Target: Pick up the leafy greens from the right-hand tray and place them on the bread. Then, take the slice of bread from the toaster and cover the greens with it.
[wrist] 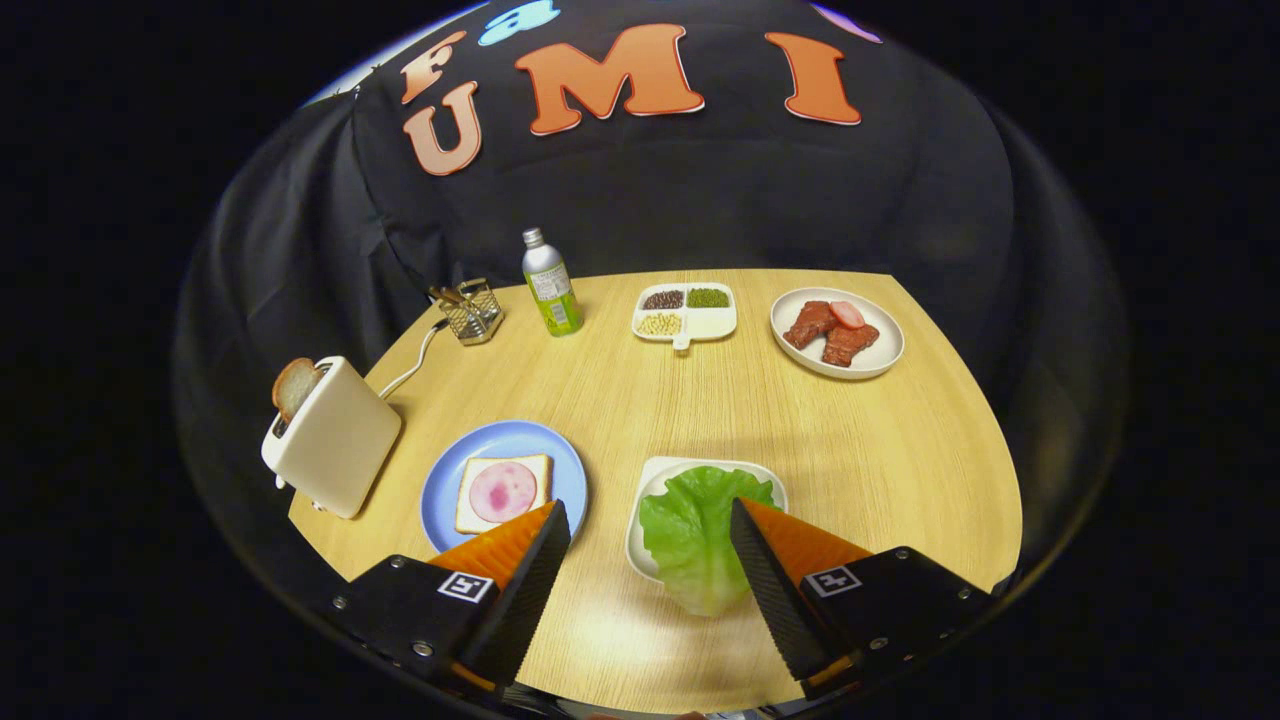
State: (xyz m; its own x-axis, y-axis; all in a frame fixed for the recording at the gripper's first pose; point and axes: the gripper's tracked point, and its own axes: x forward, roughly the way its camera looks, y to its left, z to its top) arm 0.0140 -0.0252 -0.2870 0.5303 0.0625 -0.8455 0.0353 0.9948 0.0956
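Note:
A green lettuce leaf [692, 535] lies on a small white tray [660, 475] and hangs over its near edge. My gripper [650, 512] is open, hovering above the table, with the leaf just inside the right finger. Left of the tray, a blue plate [450, 475] carries a bread slice [503, 492] topped with a pink round of ham; the left fingertip [545, 525] overlaps the plate's near edge. Further left stands a cream toaster [335, 440] with a bread slice [293, 387] sticking up from its slot.
At the back of the round wooden table stand a green bottle [551, 282], a wire holder [473, 312], a white divided dish of beans [684, 312] and a white plate of meat pieces [837, 332]. The toaster's cord runs toward the holder.

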